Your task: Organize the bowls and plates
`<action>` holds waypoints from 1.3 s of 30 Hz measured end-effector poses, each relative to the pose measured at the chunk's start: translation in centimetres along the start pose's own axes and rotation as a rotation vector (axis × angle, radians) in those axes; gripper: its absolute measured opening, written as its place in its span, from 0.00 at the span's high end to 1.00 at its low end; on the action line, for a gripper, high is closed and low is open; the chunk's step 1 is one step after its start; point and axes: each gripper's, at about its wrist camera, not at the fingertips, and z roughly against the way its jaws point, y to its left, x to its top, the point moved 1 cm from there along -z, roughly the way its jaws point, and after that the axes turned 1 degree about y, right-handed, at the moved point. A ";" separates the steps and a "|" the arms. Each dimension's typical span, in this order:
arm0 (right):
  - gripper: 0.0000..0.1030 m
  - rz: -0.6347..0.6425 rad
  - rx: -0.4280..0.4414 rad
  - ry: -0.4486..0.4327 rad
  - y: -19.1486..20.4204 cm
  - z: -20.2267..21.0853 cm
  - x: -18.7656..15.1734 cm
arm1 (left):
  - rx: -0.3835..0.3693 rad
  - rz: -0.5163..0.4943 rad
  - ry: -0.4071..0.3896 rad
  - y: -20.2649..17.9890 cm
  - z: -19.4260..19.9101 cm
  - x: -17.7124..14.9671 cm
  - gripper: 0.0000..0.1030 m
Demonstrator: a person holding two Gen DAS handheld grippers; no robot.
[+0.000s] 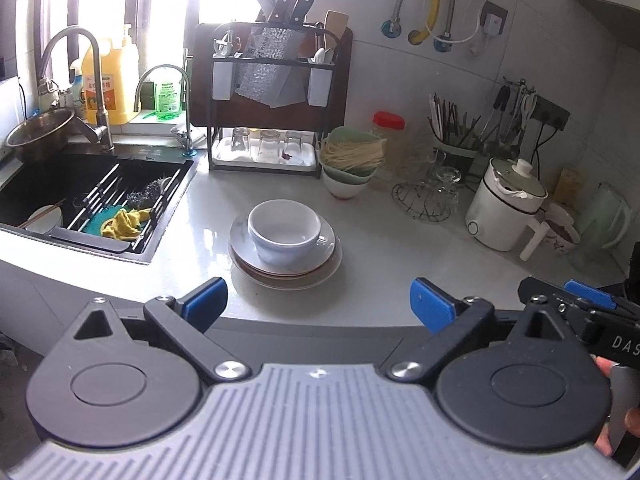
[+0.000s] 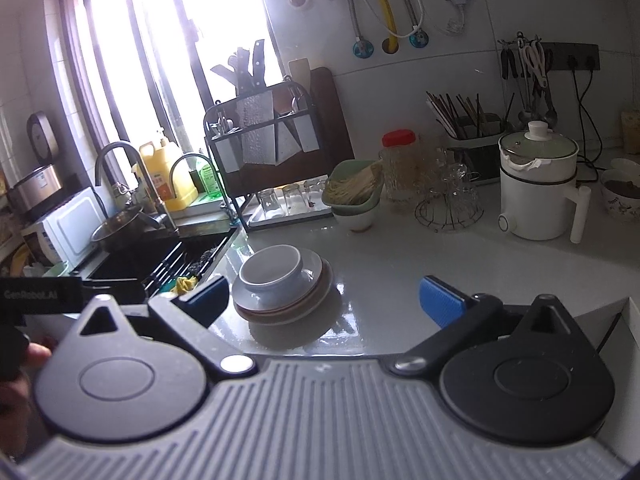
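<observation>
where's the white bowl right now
The white bowl sits upright on top of the plate stack on the counter, mid-frame in both wrist views, just right of the sink and in front of the dish rack.

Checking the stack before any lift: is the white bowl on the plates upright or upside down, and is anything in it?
Upright and empty. The white bowl sits mouth-up on the plates, its bare inside visible in both views.

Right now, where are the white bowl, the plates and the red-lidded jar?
white bowl (image 1: 285, 232): left wrist view, inside wall.
plates (image 1: 326, 268): left wrist view, right rim.
red-lidded jar (image 2: 397, 139): right wrist view, lid.
</observation>
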 end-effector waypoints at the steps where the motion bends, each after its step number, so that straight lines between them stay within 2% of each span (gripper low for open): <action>1: 0.00 -0.001 0.000 0.000 0.0 0.1 0.0 | 0.002 -0.002 -0.002 0.0 0.1 0.0 0.03; 21: 0.00 0.000 -0.007 0.004 0.1 0.5 0.4 | 0.009 -0.031 -0.002 -0.5 0.2 -0.1 0.03; 39: 0.00 0.003 -0.022 -0.005 0.0 0.8 0.2 | -0.015 -0.050 0.009 -1.4 -0.3 0.0 0.03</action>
